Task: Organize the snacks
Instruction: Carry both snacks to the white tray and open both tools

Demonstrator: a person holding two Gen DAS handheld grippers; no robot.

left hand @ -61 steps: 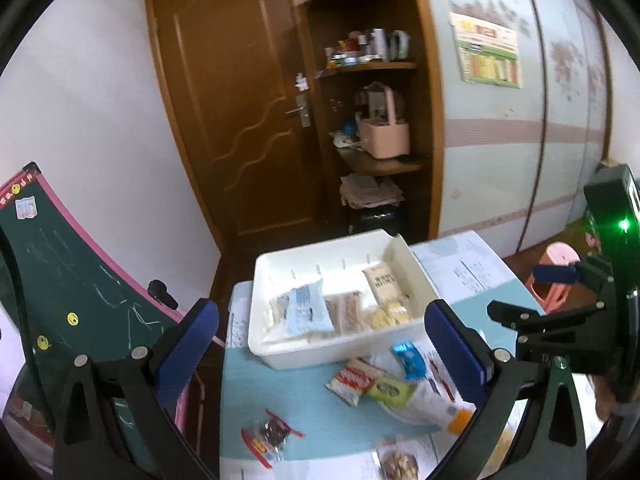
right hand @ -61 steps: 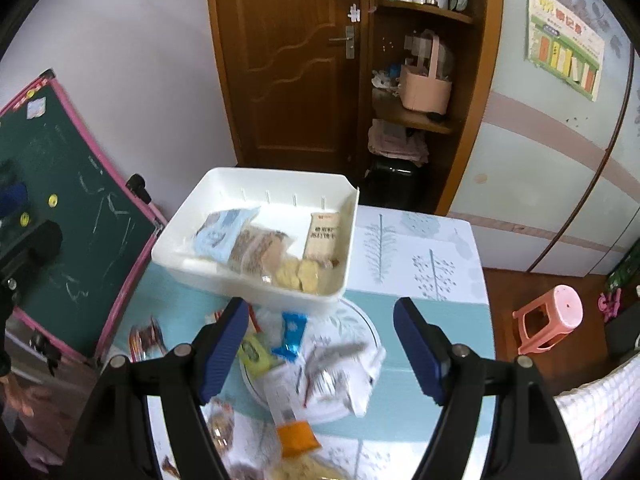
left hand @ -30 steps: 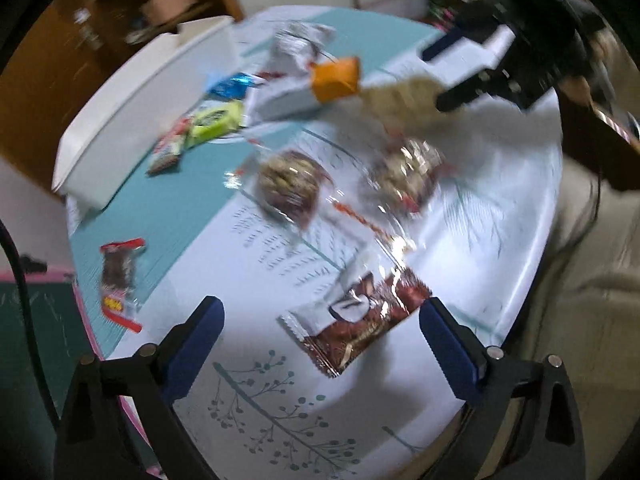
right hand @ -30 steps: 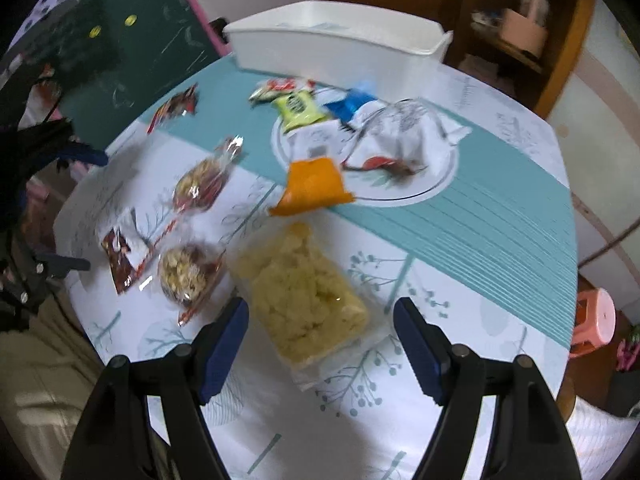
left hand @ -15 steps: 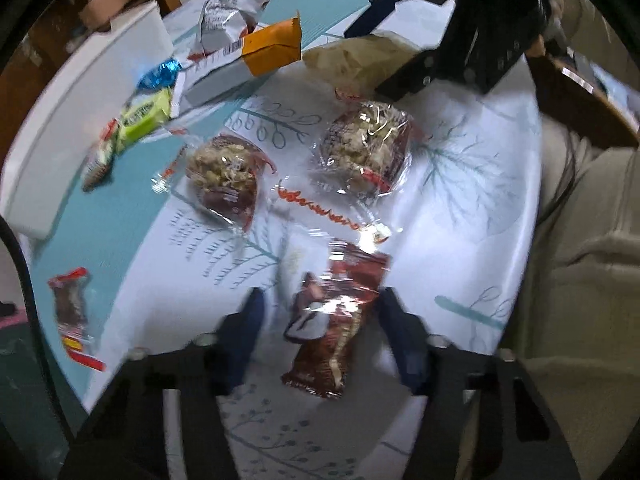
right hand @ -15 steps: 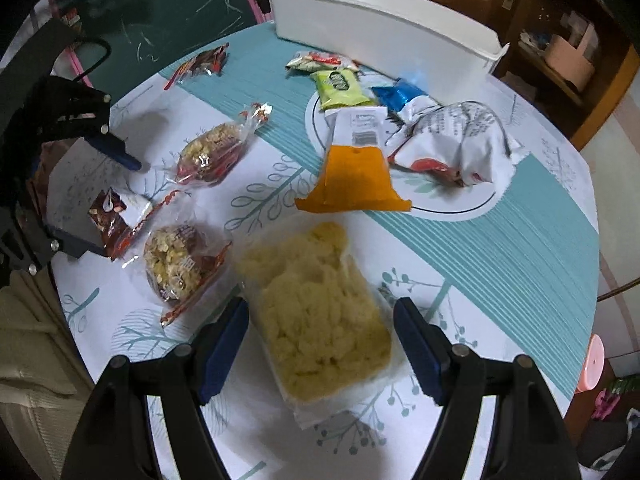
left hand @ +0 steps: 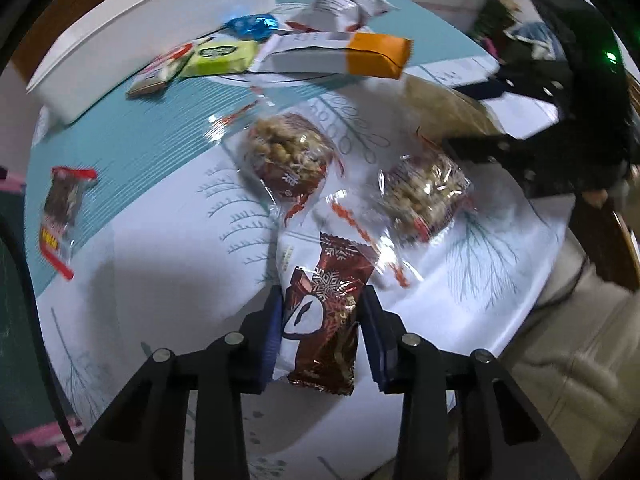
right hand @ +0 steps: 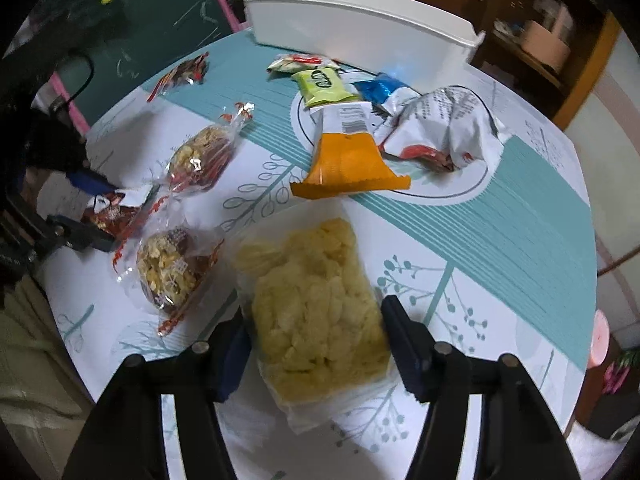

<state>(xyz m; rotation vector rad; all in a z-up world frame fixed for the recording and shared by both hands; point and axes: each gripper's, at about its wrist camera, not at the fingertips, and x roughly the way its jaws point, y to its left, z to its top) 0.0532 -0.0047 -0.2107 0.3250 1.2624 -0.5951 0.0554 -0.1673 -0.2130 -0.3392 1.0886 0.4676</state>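
Sitting on a round table point(right hand: 520, 208) in teal-and-white tree-print cloth (one edge bearing a long white plastic bin point(right hand: 360, 28)): scattered snack packets, among them a clear bag of yellow chips point(right hand: 316, 312).

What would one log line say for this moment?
left gripper: shut on brown snack packet | right gripper: open around yellow chip bag | white bin: behind

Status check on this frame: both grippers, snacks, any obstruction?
Left gripper shut on brown snack packet. Right gripper closing around clear chip bag, grip unconfirmed. White bin across table; loose snacks between, none blocking.
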